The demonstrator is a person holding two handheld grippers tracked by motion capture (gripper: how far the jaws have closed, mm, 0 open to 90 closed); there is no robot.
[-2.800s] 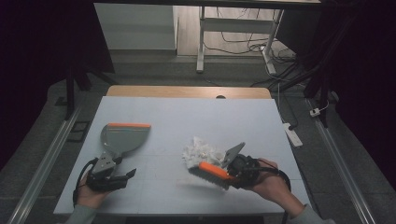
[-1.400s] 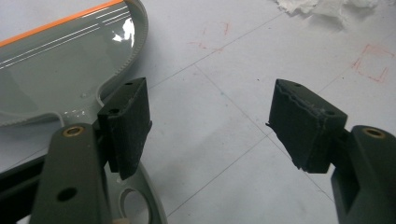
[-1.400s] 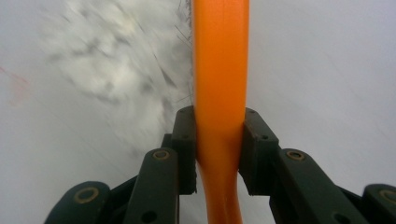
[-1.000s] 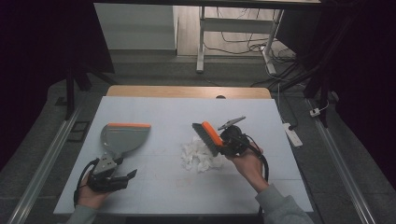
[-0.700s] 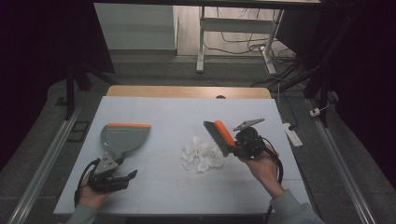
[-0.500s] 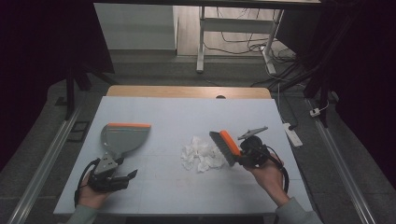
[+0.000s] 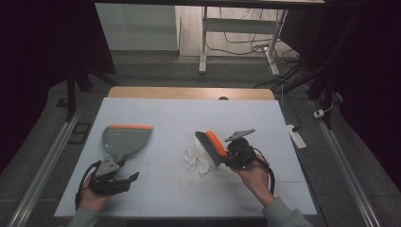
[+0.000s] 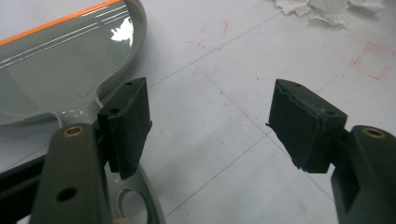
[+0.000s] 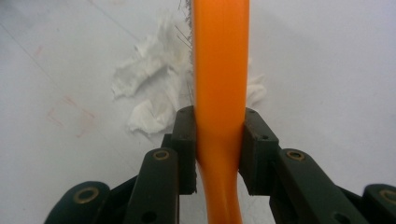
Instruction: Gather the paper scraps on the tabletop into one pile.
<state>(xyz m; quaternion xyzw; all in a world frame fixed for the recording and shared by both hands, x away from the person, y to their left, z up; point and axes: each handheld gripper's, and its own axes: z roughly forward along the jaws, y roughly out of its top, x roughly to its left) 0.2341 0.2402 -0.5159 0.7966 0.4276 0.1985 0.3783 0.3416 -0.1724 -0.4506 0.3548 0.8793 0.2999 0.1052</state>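
The right gripper [image 7: 235, 153] pinches the orange brush [image 7: 211, 147], bristles at the right edge of the crumpled paper [image 7: 195, 158]; the dustpan [image 7: 124, 138] lies well apart to the left. The left gripper [image 7: 124, 178], jaws spread, sits just beside the dustpan's handle.

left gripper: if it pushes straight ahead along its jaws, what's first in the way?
Probably bare table: the open left gripper points between the dustpan, off its left jaw, and the crumpled paper farther up and right. The dustpan's handle lies under the left jaw and might get clipped; depth is unclear.
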